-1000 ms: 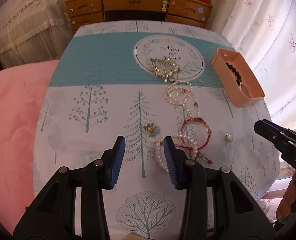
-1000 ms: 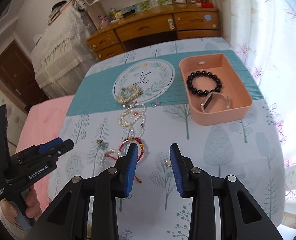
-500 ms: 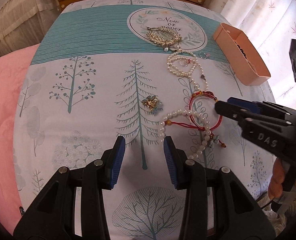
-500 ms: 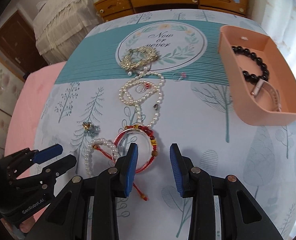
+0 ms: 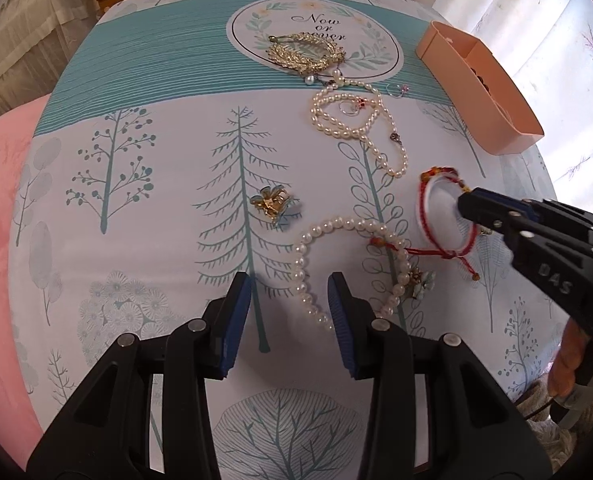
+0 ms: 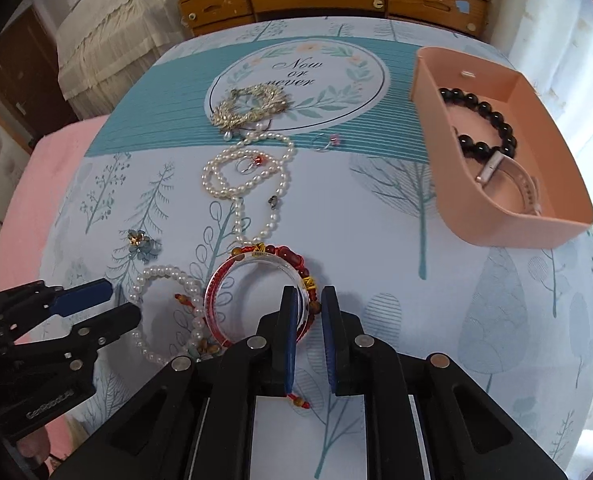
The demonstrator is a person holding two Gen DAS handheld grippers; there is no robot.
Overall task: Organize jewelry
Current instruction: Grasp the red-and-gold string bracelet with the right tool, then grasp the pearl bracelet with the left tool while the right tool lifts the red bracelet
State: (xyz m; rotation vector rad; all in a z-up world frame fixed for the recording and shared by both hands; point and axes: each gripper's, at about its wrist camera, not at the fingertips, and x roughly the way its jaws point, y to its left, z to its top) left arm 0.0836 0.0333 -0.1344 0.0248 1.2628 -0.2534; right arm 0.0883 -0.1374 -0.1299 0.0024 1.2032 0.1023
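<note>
The round emblem (image 6: 296, 84) on the tablecloth reads "Now or never". The right gripper (image 5: 462, 206) body bears "DAS"; the left gripper (image 6: 116, 306) body bears "GenRobot.AI"

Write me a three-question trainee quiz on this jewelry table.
1. True or false: the right gripper has closed on the red bracelet.
2. Which item lies between the left gripper's open fingers: A gold brooch, B pearl bracelet, C black bead bracelet?
3. Fill in: the black bead bracelet sits inside the pink ____.

Key: 1 true; 2 B; 3 tray.
</note>
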